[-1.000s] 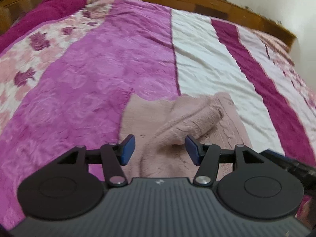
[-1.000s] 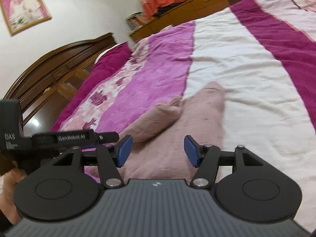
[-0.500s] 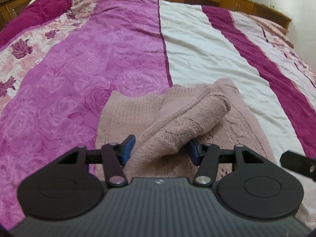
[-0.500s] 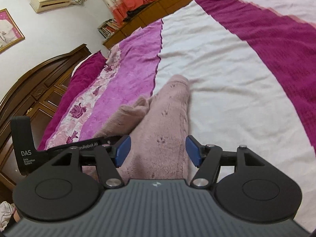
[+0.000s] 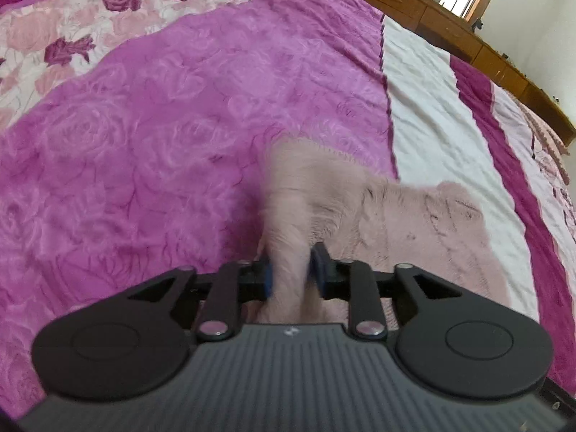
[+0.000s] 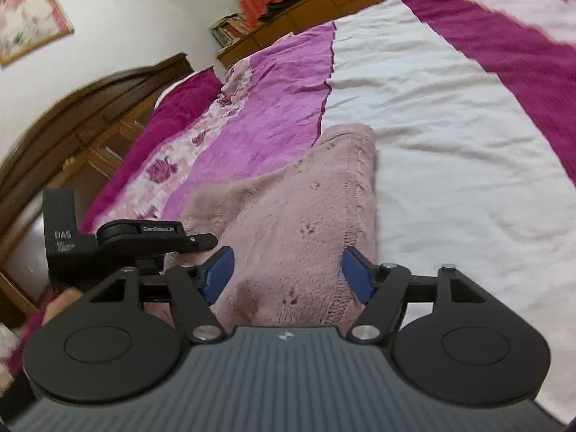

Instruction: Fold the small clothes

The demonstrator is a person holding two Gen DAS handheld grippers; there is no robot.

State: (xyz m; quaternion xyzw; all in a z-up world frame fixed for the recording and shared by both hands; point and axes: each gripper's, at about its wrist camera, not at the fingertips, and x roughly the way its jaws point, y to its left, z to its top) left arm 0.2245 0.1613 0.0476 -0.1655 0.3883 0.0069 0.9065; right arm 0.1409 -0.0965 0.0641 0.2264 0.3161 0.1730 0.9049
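Left gripper (image 5: 289, 274) pinching blurred fold of pink sweater (image 5: 403, 216) on bedspread (image 5: 144, 126); right gripper (image 6: 287, 275) spread wide, sweater (image 6: 306, 223) lying between and ahead.

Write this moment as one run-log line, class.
left tongs: shut on pink sweater fold, lifted | right tongs: open above sweater | bedspread: beneath

Open bedspread (image 6: 450, 115) surrounds the sweater (image 6: 306, 216); left hand-held gripper (image 6: 151, 234) flanks it.
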